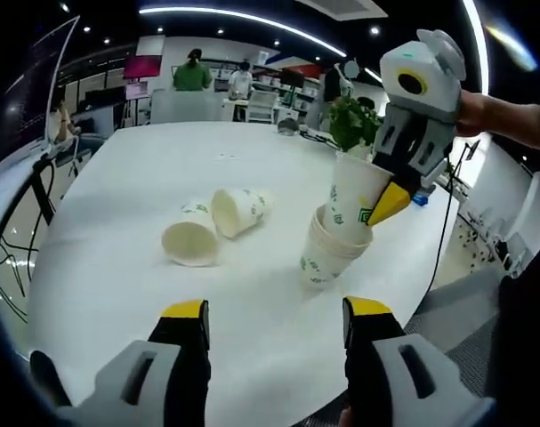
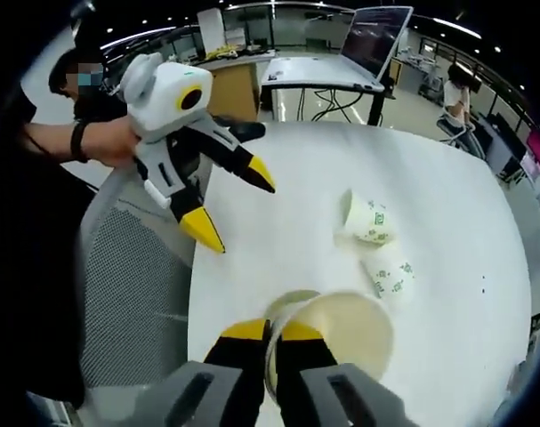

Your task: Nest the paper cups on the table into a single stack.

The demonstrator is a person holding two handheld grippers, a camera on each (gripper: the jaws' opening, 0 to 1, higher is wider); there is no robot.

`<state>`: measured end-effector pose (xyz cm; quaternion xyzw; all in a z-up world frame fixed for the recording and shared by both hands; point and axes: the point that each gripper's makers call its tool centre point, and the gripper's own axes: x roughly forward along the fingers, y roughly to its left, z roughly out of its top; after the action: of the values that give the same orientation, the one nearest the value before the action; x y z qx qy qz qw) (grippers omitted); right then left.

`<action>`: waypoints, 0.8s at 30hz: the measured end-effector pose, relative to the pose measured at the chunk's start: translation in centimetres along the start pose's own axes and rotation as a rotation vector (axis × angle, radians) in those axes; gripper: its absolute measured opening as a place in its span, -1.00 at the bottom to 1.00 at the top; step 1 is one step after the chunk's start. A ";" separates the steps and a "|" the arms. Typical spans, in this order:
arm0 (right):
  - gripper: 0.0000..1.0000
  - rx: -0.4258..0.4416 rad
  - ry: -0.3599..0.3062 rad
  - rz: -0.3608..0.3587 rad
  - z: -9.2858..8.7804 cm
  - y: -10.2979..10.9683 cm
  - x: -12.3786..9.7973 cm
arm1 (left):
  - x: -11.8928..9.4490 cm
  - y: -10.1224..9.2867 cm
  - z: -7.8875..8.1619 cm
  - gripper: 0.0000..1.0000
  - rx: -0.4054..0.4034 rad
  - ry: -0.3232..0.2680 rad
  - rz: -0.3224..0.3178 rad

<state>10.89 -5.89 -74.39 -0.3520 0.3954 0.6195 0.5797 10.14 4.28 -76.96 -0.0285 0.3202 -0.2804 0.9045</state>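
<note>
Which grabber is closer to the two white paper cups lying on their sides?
Left. The left gripper hangs open just short of the two tipped-over white paper cups; the right gripper is farther off, pinching the stack's top cup.

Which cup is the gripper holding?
The top cup of the stack, pinched at its rim by the right hand-held gripper. Two other cups lie tipped over.

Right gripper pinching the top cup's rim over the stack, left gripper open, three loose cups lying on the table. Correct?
Not quite: two loose cups lie on the table, not three, per the left gripper view. The rest holds: right gripper pinches the top cup over the stack, left gripper open.
</note>
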 end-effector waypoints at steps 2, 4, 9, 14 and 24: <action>-1.00 -0.002 0.003 -0.002 -0.1 -0.2 0.1 | 0.1 0.1 -0.1 0.17 0.000 0.000 0.001; -1.00 0.003 0.000 0.000 0.0 -0.1 0.2 | 0.0 0.1 -0.1 0.17 0.001 0.002 -0.001; -1.00 0.009 0.003 0.000 -0.1 0.0 0.4 | 0.0 0.1 0.0 0.17 -0.001 0.001 -0.004; -1.00 0.015 0.004 0.005 -0.3 0.0 0.6 | 0.0 0.2 0.0 0.17 -0.004 0.002 -0.007; -1.00 0.017 0.012 0.021 -0.5 0.3 0.8 | 0.2 0.3 0.1 0.17 -0.004 0.005 -0.011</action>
<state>10.54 -5.93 -75.31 -0.3466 0.4078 0.6200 0.5738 10.48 4.46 -77.06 -0.0312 0.3227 -0.2847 0.9021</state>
